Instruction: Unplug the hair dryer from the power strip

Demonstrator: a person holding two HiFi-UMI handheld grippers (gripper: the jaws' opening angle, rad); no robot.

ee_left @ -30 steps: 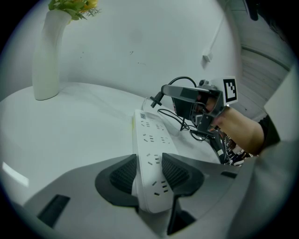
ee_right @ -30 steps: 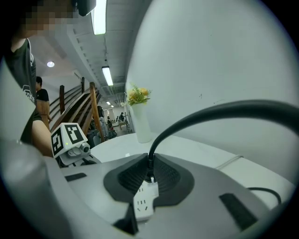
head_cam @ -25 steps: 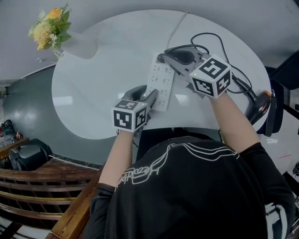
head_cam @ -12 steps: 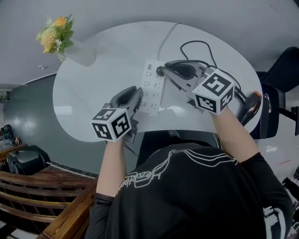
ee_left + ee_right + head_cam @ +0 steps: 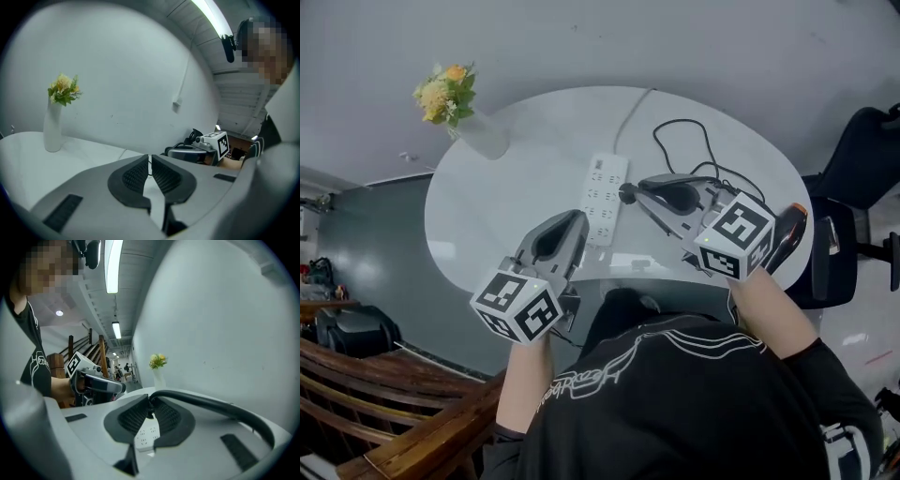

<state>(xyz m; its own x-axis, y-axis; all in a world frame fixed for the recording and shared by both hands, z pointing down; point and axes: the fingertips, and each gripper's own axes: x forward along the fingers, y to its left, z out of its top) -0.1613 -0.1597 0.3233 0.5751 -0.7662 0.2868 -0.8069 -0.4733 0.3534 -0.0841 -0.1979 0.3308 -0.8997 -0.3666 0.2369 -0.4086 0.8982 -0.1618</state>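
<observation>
Above the table (image 5: pixel 487 206), the right gripper (image 5: pixel 149 405) clamps the black plug (image 5: pixel 625 195) clear of the power strip (image 5: pixel 603 197), while the left gripper (image 5: pixel 150 164) jaws have just been closing on nothing.

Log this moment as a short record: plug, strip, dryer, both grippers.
plug: out of the strip, held beside its right edge
strip: flat on the table
right gripper: shut on plug
left gripper: above table's near edge; fingers have just been closing, nothing between them
dryer: at table's right edge
</observation>
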